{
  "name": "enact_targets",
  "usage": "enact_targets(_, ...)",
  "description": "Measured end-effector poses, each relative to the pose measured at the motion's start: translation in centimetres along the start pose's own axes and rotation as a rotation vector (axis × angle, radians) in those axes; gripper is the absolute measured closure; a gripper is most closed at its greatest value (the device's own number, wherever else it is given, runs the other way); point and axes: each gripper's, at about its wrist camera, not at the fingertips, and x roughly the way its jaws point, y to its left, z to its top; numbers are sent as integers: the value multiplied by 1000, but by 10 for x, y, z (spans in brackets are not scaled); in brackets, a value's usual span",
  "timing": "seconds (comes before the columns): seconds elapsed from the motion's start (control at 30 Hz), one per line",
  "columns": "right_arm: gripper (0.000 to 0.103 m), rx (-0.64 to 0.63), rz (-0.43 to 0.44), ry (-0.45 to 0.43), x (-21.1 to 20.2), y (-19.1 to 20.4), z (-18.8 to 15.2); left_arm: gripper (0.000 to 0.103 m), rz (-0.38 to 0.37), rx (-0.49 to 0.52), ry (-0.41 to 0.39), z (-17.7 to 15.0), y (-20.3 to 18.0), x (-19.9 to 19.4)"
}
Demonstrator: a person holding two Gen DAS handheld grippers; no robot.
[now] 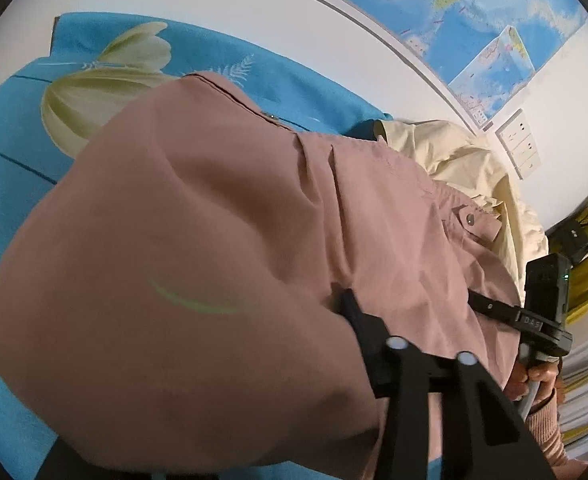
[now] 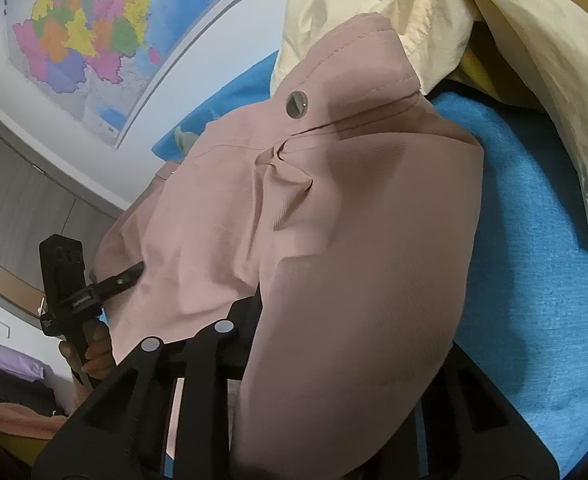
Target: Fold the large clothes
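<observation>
A large dusty-pink garment [image 1: 214, 220] lies on a blue flower-print sheet [image 1: 18, 168], and one metal snap [image 2: 296, 104] shows near its hem. My left gripper [image 1: 290, 312] is at the near edge of the garment. Pink cloth billows over one finger and lies between the jaws, so the pads are hidden. My right gripper [image 2: 294, 308] straddles the same edge further along, with one finger buried under the pink garment [image 2: 334, 240]. Each gripper shows in the other's view, the right gripper [image 1: 482, 302] and the left gripper [image 2: 132, 273], with a thin black finger lying on the cloth.
A crumpled cream garment [image 1: 454, 152] lies beyond the pink one, close to the white wall, and the cream garment [image 2: 374, 12] overlaps its far corner. A map [image 2: 94, 40] and wall sockets [image 1: 520, 144] are on the wall. The blue sheet [image 2: 534, 280] is bare on the right. A hand [image 2: 94, 348] grips a handle.
</observation>
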Motion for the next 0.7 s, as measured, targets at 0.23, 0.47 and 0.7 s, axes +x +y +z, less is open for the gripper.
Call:
enact_targets(0.23,86,-51,36,-41,-15,25,5,87,-38,31,-43,7,-13,-24)
enact_targets(0.47,89,-143,100,-72,-26,67,17,88,-42,67,-95,26,-21,-54)
enact_targets(0.7,89,-217,143,-99,-26,101,40,89,-13,102,-188,48,-21,-95)
